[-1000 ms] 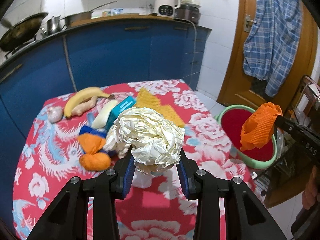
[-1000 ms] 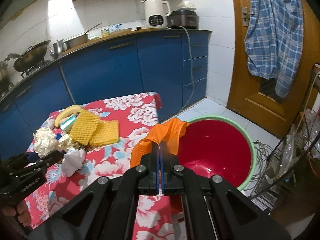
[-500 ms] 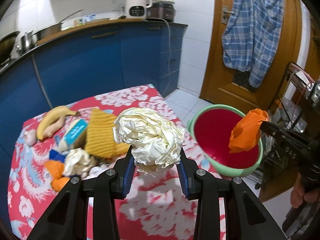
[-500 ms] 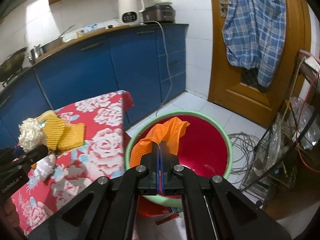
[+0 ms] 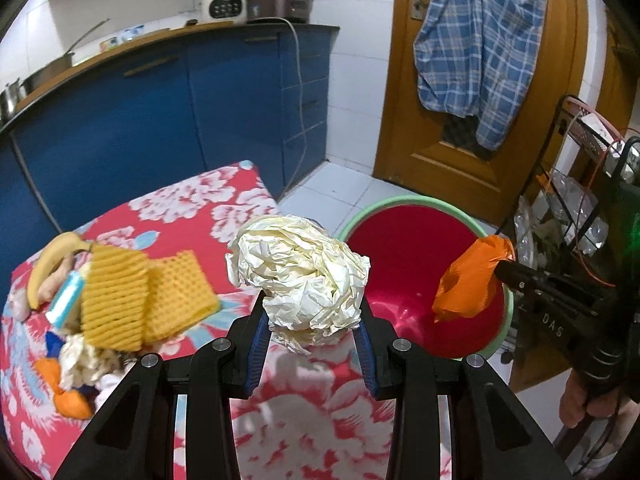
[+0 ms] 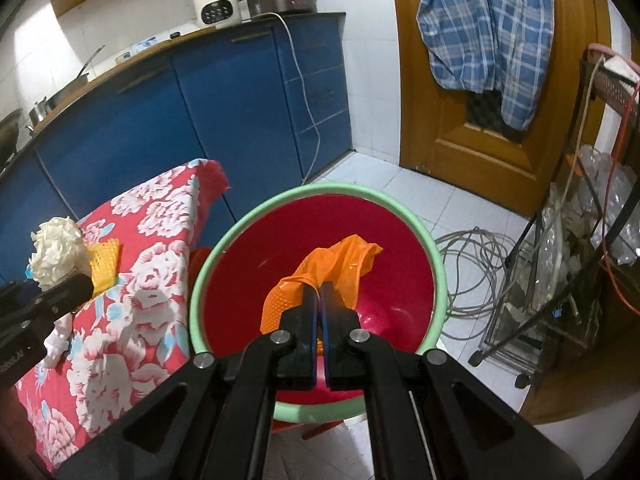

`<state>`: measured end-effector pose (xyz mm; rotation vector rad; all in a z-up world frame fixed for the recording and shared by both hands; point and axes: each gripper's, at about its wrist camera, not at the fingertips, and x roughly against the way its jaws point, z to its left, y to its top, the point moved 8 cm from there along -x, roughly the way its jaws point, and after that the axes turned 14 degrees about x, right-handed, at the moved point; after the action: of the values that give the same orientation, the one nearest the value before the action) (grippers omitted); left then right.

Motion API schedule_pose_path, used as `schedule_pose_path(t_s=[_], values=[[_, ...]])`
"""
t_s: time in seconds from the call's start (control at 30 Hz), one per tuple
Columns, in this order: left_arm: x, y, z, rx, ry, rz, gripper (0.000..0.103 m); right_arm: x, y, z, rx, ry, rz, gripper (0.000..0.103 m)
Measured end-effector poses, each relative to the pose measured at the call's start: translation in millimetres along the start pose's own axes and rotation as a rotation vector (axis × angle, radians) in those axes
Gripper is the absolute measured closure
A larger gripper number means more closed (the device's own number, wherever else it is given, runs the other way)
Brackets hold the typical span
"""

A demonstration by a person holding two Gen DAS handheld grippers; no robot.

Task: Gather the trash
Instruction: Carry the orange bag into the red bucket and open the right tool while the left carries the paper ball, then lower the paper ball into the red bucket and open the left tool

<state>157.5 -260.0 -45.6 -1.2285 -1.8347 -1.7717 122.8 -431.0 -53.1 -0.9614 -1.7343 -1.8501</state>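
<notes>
My left gripper (image 5: 312, 308) is shut on a big crumpled ball of cream paper (image 5: 300, 276), held above the table's right edge beside the red basin with a green rim (image 5: 400, 200). My right gripper (image 6: 320, 292) hangs over the inside of the basin (image 6: 224, 240). Its jaws are opening, with a slim gap between them, and the orange plastic bag (image 6: 340, 260) is still pinched there. In the left wrist view the bag (image 5: 472, 280) dangles from the right gripper (image 5: 504, 268) over the basin's far side. The paper ball (image 6: 56, 252) shows at the left of the right wrist view.
The table with the red floral cloth (image 5: 192, 208) carries yellow foam nets (image 5: 132, 300), a banana (image 5: 52, 260) and small scraps at its left. Coiled cables (image 6: 476, 256) lie on the tiled floor. A wire rack (image 6: 580, 240) stands right of the basin. Blue cabinets and a wooden door stand behind.
Both grippers have swung right, away from the table's middle toward the basin. The orange bag has come from beside the basin's rim to over its inside. The right jaws now show a thin gap.
</notes>
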Motion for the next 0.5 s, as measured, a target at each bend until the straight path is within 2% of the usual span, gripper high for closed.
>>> schedule_pose_path(t_s=[0.07, 0.2, 0.5], values=[[-5, 0, -4, -0.005, -0.004, 0.007, 0.064, -3, -2, -5, -0.010, 0.002, 0.005, 0.092], [-16, 0, -15, -0.015, -0.012, 0.024, 0.064, -4, -4, -14, -0.037, 0.010, -0.001, 0.076], [-37, -3, -35, -0.039, -0.030, 0.063, 0.064, 1, -7, -23, -0.058, 0.006, -0.002, 0.076]])
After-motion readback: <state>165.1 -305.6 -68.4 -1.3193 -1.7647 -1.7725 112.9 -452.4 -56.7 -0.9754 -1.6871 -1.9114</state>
